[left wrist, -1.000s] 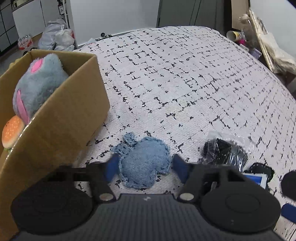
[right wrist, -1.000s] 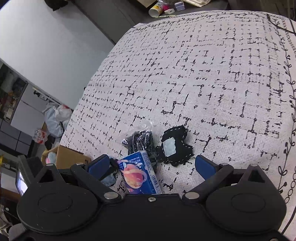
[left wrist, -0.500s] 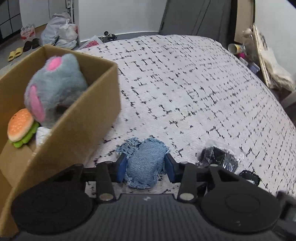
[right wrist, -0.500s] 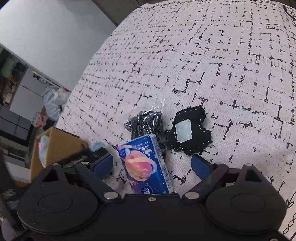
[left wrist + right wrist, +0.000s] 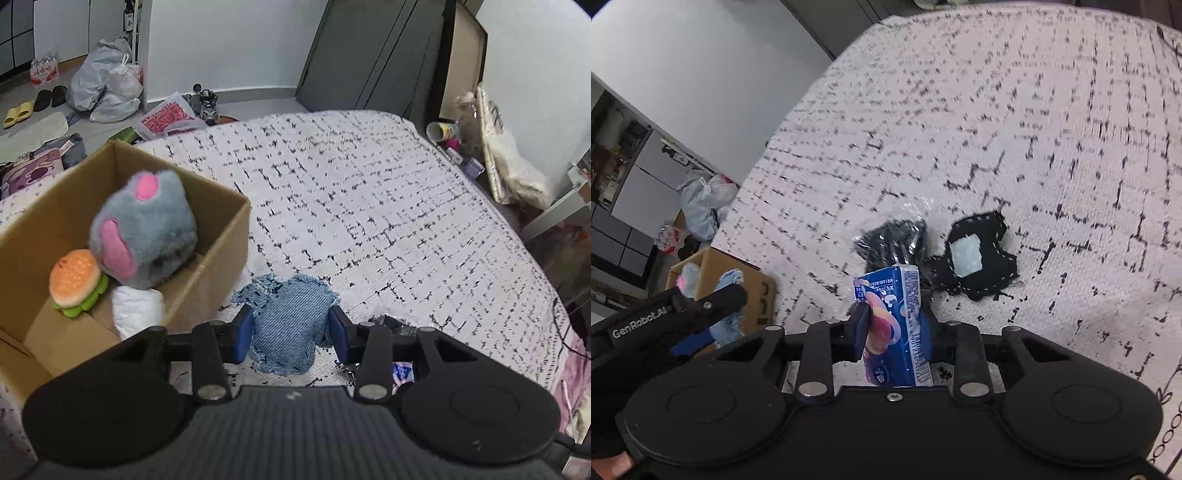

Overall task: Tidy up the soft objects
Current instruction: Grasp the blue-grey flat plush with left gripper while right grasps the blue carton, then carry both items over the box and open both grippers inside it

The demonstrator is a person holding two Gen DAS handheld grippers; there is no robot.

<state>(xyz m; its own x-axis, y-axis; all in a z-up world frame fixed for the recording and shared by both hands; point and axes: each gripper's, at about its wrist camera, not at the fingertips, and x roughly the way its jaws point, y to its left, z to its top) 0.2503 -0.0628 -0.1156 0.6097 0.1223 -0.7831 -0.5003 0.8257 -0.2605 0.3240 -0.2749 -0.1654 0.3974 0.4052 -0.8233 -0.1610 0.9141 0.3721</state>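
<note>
My left gripper (image 5: pixel 291 334) is shut on a blue denim pad (image 5: pixel 286 317) with frayed edges, held off the bed beside the cardboard box (image 5: pixel 221 266). Inside the box lie a grey and pink plush (image 5: pixel 144 229), a burger toy (image 5: pixel 75 282) and a white soft piece (image 5: pixel 136 310). My right gripper (image 5: pixel 895 332) has its jaws closing on a blue tissue pack (image 5: pixel 892 317), and both pads touch its sides. Just beyond the pack lie a black stitched patch (image 5: pixel 979 258) and a clear bag of black items (image 5: pixel 890 240). In the right wrist view the left gripper (image 5: pixel 713 321) shows near the box (image 5: pixel 753 295).
The bed has a white cover with black dashes (image 5: pixel 369 206). On the floor past its far edge are plastic bags (image 5: pixel 107 88), slippers and shoes. A bedside corner at the right holds a cup (image 5: pixel 439 131) and clutter.
The left gripper closed on the denim pad and lifted it up beside the box. The right gripper's wide jaws closed onto the tissue pack, which now stands more upright.
</note>
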